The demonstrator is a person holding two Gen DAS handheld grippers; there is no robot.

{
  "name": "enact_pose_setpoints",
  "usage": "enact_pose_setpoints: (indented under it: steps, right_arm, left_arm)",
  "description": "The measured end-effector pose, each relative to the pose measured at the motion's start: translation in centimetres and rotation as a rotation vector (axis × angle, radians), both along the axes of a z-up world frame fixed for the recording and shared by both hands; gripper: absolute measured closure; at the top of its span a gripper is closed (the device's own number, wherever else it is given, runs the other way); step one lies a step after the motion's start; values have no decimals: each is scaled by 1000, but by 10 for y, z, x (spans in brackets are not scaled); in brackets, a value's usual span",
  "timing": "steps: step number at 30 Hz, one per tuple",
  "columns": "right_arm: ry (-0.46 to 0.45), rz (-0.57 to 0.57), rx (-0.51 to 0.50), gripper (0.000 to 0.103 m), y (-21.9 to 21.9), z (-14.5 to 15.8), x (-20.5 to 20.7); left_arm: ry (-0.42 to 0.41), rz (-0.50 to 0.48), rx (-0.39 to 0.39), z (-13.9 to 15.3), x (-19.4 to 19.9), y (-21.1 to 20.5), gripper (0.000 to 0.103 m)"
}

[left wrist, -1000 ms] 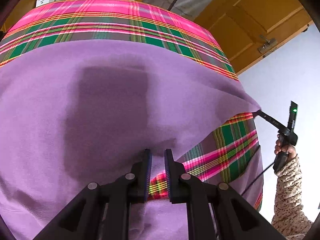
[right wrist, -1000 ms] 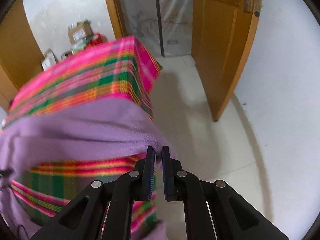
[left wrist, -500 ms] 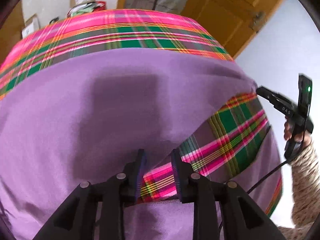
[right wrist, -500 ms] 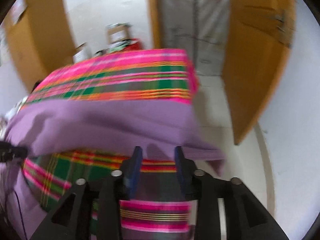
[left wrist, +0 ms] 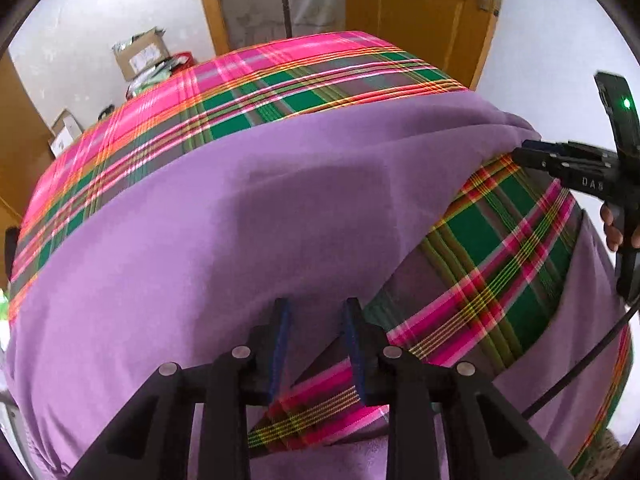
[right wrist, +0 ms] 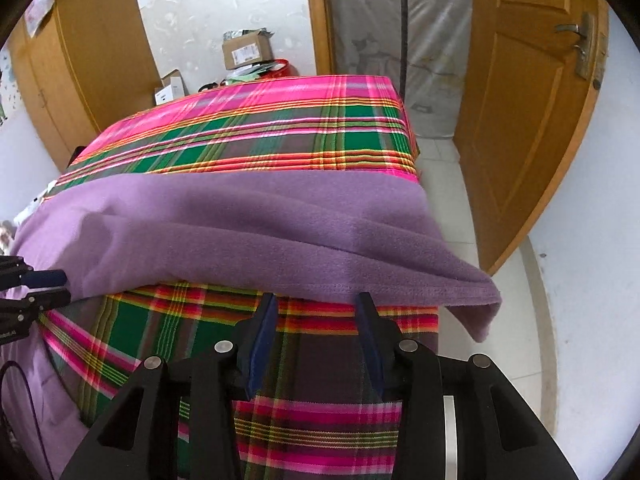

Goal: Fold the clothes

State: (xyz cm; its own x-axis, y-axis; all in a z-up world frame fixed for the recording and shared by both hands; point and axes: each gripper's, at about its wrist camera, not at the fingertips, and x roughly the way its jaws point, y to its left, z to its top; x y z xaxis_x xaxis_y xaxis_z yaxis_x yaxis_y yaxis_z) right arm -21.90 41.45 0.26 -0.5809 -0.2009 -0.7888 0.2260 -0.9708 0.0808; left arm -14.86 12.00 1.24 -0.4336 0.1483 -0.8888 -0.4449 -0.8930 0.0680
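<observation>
1. Plaid tablecloth [right wrist: 280, 140] covers the table, wooden door [right wrist: 532, 120] and boxes behind; purple fleece garment [left wrist: 240, 240] lies across the near half, its hemmed edge [right wrist: 400, 294] laid back over itself, a plaid strip bare below.
2. Left gripper [left wrist: 316, 344]: fingers apart, nothing between them, just at the fold edge. Right gripper [right wrist: 316, 340]: fingers apart, empty, just below the hem.
3. Judgement: fits either a fold just laid or one about to be taken up. Either way, keep the hem straight and both corners level and flatten the ridge.
4. Right view alone shows the hem stitching and the corner overhanging the table's side; left view alone shows the person's hand [left wrist: 620, 228] on the right gripper's handle and the fleece's broad flat top.
</observation>
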Motion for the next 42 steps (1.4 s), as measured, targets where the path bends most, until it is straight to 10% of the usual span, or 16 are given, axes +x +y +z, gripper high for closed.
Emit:
enact_pose_setpoints:
  steps: [8,13,24,29,42]
  right_arm:
    - [55,80,134,61,-22,-4,4]
    - [85,114,228,61,-37,-3,4]
    - [117,146,299,61,-56,-6,-6]
    - [114,165,307,93,-62,-7,1]
    - [95,184,276,96,-58,18,40]
  left_arm:
    - [35,-54,-21,-2,4,10,75]
    - [3,-57,60,0,3,4,101]
    - [-47,-4,242,6,-2,-26,101]
    - [-45,-10,263,8,3,-28,101]
    - [-77,-6,293,10,14,-41,101]
